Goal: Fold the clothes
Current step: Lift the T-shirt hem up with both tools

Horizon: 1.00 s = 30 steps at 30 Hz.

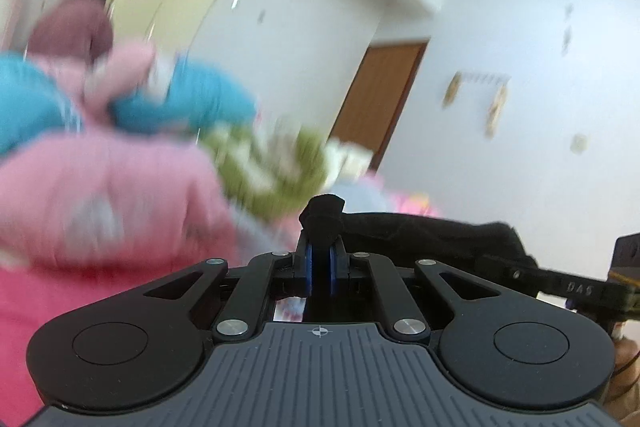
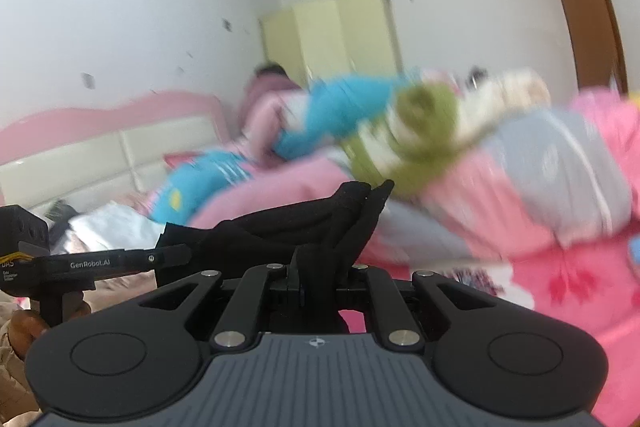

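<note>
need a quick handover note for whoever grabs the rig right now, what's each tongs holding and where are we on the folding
Left tongs: shut on one end of the black garment.
Right tongs: shut on the other end of the same black garment, which spans between the two, lifted off the bed.
Behind it: an unfolded heap on the bed, including a pink garment, a blue one and a green and white one. Both views are motion-blurred.
Done: black garment picked up at both ends. No folded stack is visible.
Left: probably lay it flat, fold it, then work through the heap.
</note>
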{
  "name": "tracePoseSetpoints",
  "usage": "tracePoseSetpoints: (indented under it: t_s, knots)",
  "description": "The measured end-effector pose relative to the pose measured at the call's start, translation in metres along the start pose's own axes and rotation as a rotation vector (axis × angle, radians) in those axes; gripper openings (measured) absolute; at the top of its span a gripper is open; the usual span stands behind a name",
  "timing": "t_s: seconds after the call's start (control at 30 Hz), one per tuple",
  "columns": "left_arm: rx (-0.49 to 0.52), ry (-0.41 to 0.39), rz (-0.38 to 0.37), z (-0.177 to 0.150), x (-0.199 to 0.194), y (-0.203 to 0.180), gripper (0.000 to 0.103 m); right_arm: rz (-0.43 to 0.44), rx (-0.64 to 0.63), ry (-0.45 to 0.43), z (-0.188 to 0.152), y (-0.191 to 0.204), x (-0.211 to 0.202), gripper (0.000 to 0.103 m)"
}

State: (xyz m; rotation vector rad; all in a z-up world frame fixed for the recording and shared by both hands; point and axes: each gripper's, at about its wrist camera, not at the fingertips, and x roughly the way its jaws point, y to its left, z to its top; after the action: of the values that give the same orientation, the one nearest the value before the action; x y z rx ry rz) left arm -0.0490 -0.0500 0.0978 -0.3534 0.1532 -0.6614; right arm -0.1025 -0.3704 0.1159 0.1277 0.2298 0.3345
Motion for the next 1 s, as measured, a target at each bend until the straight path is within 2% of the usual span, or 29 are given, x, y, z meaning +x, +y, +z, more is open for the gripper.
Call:
tracePoseSetpoints:
  t_s: [0.13, 0.23, 0.3, 0.43, 0.53, 0.8, 1.0]
  knots:
    - [0.057, -0.118, -0.034, 0.032, -0.048, -0.028, 0.006, 0.035, -0.052, -0.095, 0.027, 0.043, -0.037, 0.01]
    - [0.073, -0.155, -0.051, 0.048, -0.075, -0.042, 0.006, 0.086, -0.077, -0.152, 0.04, 0.072, -0.06, 0.01]
    - [0.074, -0.154, -0.051, 0.052, -0.087, -0.045, 0.006, 0.123, -0.087, -0.175, 0.045, 0.088, -0.073, 0.01]
    - [0.063, -0.129, -0.036, 0.049, -0.096, -0.043, 0.006, 0.174, -0.04, -0.168, 0.042, 0.101, -0.08, 0.01]
    - [0.059, -0.12, -0.037, 0.039, -0.101, -0.036, 0.006, 0.187, 0.016, -0.147, 0.033, 0.103, -0.078, 0.01]
    - [0.019, -0.079, -0.031, 0.032, -0.111, -0.017, 0.006, 0.194, 0.061, -0.128, 0.014, 0.109, -0.081, 0.01]
    - [0.045, -0.1, -0.053, 0.036, -0.124, -0.031, 0.006, 0.224, 0.067, -0.154, 0.012, 0.113, -0.1, 0.01]
